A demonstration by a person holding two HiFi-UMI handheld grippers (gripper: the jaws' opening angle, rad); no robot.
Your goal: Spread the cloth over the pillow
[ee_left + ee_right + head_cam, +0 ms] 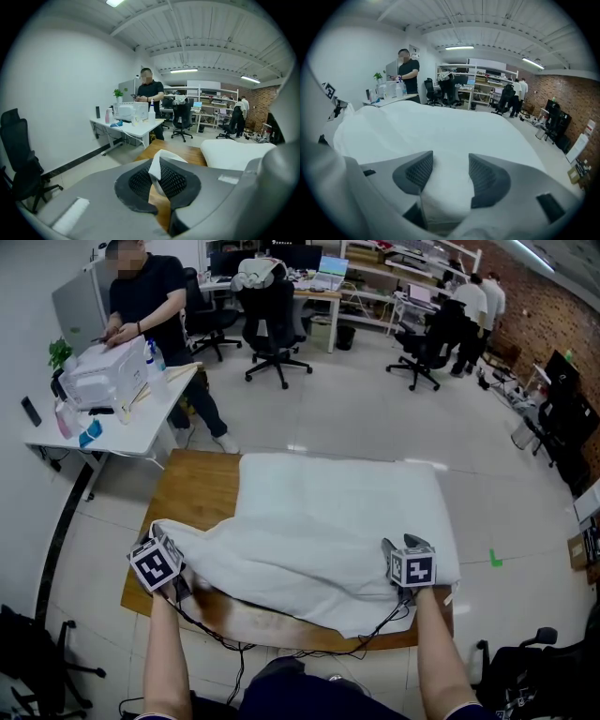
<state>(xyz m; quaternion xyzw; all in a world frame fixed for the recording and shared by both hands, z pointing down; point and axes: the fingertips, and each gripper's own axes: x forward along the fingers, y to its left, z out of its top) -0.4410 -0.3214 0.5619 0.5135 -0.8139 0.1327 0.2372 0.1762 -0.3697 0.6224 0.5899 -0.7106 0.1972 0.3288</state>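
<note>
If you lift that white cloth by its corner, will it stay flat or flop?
Probably flop: the cloth lies in soft folds and sags over the pillow. Likely light too: the left gripper holds it by one thin pinched corner.

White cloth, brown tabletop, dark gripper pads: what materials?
White cloth: thin matte fabric; it creases and drapes softly.
Brown tabletop: wood or veneer; grain visible, slight sheen.
Dark pads on the right gripper: likely rubber or plastic; cross-hatched texture.

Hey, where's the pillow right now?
In the head view the pillow lies on the right part of the wooden table, mostly under the white cloth, beyond the right gripper.
</note>
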